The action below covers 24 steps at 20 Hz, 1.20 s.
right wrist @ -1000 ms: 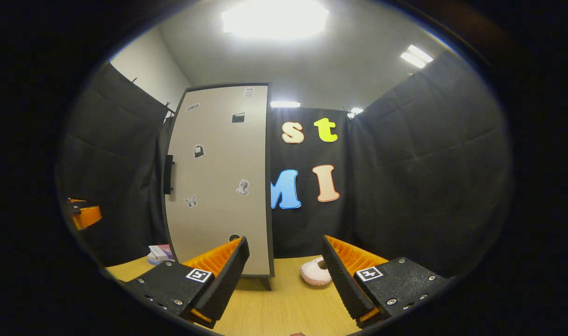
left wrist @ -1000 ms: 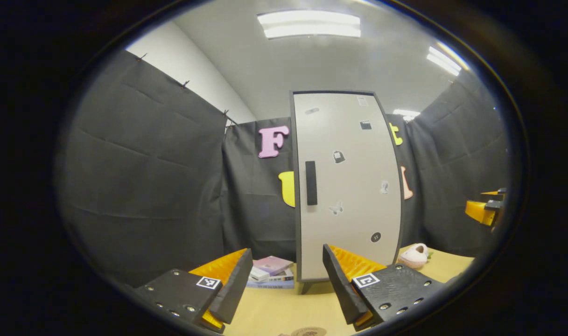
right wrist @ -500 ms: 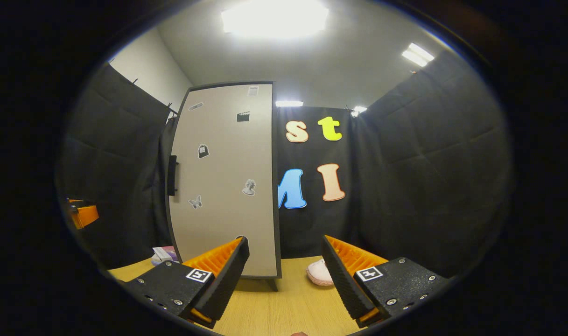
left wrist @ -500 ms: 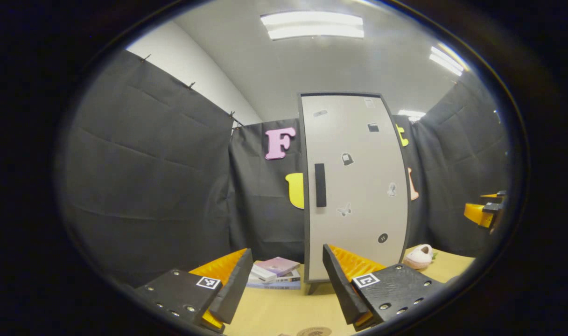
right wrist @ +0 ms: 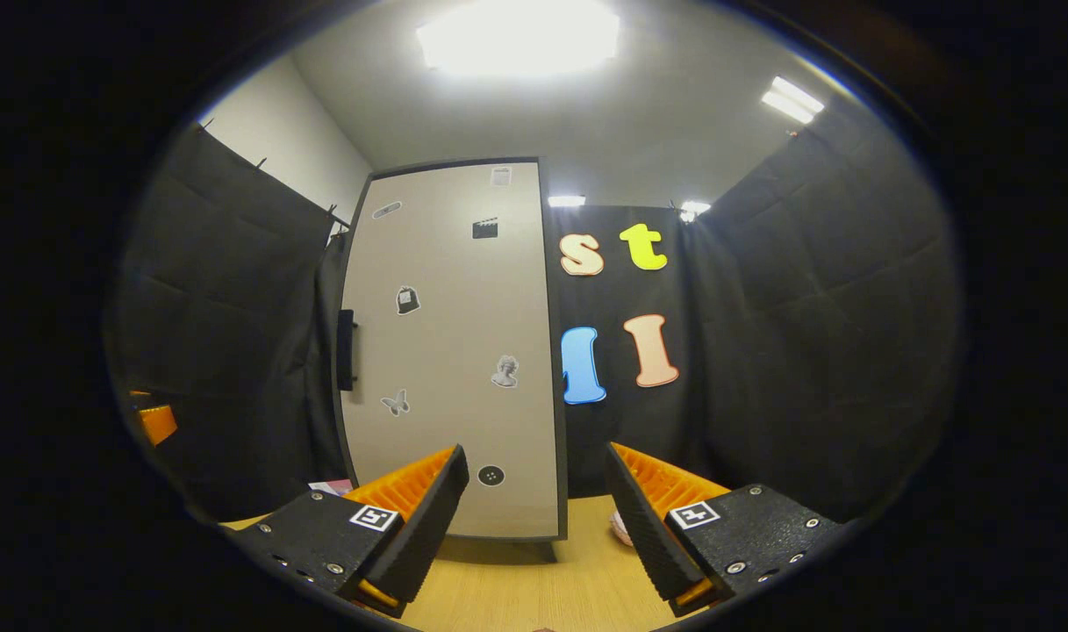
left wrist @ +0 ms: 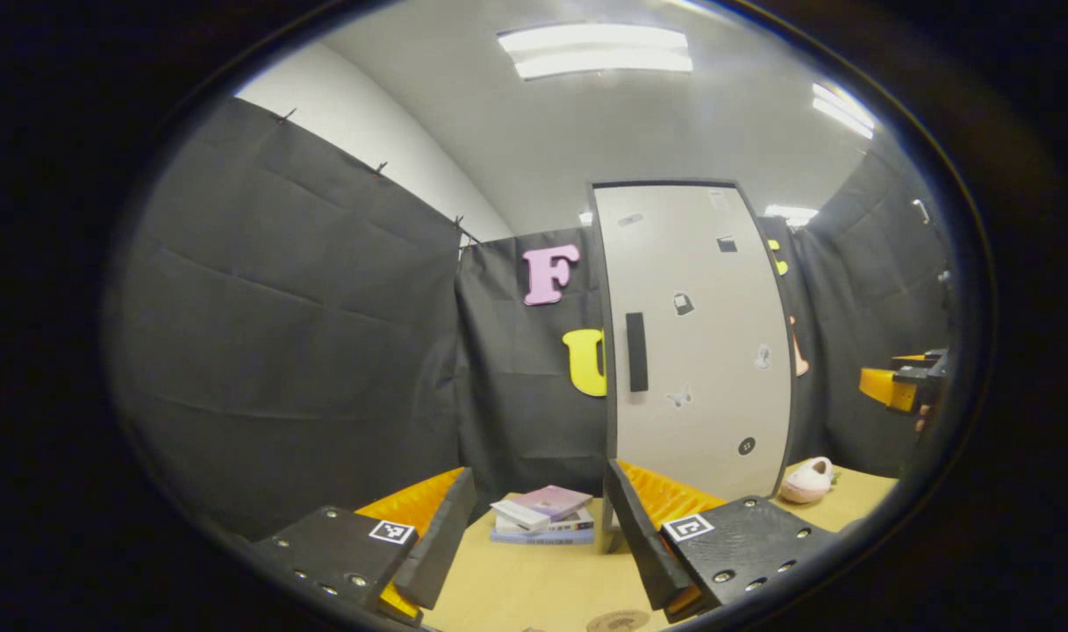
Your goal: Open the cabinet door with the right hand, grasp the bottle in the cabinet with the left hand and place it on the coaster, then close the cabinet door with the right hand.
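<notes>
A tall pale cabinet (left wrist: 700,351) with a dark frame stands on the wooden table; its door is closed, with a black handle (left wrist: 636,352) on its left side. In the right gripper view the cabinet door (right wrist: 450,351) is ahead and left, its handle (right wrist: 346,349) at the door's left edge. My left gripper (left wrist: 538,496) is open, low over the table, well short of the cabinet. My right gripper (right wrist: 538,478) is open too, some way in front of the door. A round coaster (left wrist: 617,621) lies on the table just below the left gripper. The bottle is hidden.
A stack of books (left wrist: 542,516) lies left of the cabinet's foot. A pink slipper (left wrist: 806,480) sits to its right, partly seen behind my right finger in the right gripper view (right wrist: 620,527). The other gripper appears at the far right (left wrist: 902,386) and far left (right wrist: 156,421).
Both views have swung left, so the cabinet has slid to the right in each. In the right gripper view the door looks larger and closer. Both grippers stayed open.
</notes>
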Motion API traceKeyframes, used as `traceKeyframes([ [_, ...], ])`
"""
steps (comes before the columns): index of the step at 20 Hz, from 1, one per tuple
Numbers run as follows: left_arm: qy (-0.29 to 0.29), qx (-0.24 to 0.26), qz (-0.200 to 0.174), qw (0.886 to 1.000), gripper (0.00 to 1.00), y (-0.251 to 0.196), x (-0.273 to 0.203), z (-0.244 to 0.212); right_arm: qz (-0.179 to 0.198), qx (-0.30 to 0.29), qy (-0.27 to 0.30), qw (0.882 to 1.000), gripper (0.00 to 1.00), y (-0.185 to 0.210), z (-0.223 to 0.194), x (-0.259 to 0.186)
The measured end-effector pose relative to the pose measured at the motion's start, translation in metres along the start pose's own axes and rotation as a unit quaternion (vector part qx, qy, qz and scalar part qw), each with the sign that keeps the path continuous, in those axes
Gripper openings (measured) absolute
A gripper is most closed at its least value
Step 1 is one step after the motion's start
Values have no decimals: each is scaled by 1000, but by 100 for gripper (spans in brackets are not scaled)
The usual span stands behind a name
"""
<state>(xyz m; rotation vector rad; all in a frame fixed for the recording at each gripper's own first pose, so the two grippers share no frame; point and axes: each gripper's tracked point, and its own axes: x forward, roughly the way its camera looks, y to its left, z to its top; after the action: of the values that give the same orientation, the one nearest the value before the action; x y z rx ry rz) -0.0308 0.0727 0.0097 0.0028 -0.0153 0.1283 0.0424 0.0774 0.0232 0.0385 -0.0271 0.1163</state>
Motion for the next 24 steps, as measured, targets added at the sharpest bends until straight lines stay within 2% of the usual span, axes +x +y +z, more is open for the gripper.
traceKeyframes([
  [1, 1, 0, 5, 1000, 86, 6, -1, -2, 5, 0, -2, 1000, 96, 6, 3, 5],
  [2, 1, 1, 10, 1000, 91, 12, -3, -1, 9, 1, -3, 1000, 96, 12, 5, 10],
  [5, 2, 3, 25, 1000, 91, 30, -6, -3, 25, 6, -5, 1000, 96, 33, 11, 24],
  [6, 1, 4, 31, 1000, 87, 37, -7, -3, 30, 7, -7, 999, 96, 40, 13, 27],
  [7, 0, 6, 36, 999, 91, 43, -9, -2, 35, 7, -9, 999, 96, 47, 16, 31],
  [9, 0, 10, 46, 999, 91, 56, -11, -2, 48, 8, -11, 999, 96, 63, 19, 40],
  [10, 0, 11, 51, 999, 87, 64, -11, -1, 54, 9, -12, 998, 96, 72, 21, 44],
  [13, 4, 10, 63, 998, 87, 82, -13, -4, 68, 13, -16, 998, 96, 96, 26, 54],
  [14, 3, 11, 68, 998, 91, 89, -14, -2, 74, 17, -17, 997, 96, 105, 28, 57],
  [18, 3, 16, 90, 996, 91, 120, -19, -5, 92, 20, -16, 995, 96, 139, 34, 74],
  [19, 4, 16, 95, 995, 86, 127, -20, -7, 97, 20, -18, 995, 96, 148, 37, 79],
  [20, 6, 17, 101, 995, 86, 136, -24, -8, 100, 22, -20, 995, 96, 156, 40, 84],
  [21, 7, 19, 106, 994, 91, 143, -25, -10, 104, 26, -22, 994, 96, 165, 43, 89],
  [22, 8, 21, 112, 993, 87, 151, -27, -11, 106, 30, -23, 994, 96, 171, 44, 94],
  [24, 11, 23, 121, 992, 87, 166, -31, -14, 112, 37, -21, 993, 96, 188, 47, 103],
])
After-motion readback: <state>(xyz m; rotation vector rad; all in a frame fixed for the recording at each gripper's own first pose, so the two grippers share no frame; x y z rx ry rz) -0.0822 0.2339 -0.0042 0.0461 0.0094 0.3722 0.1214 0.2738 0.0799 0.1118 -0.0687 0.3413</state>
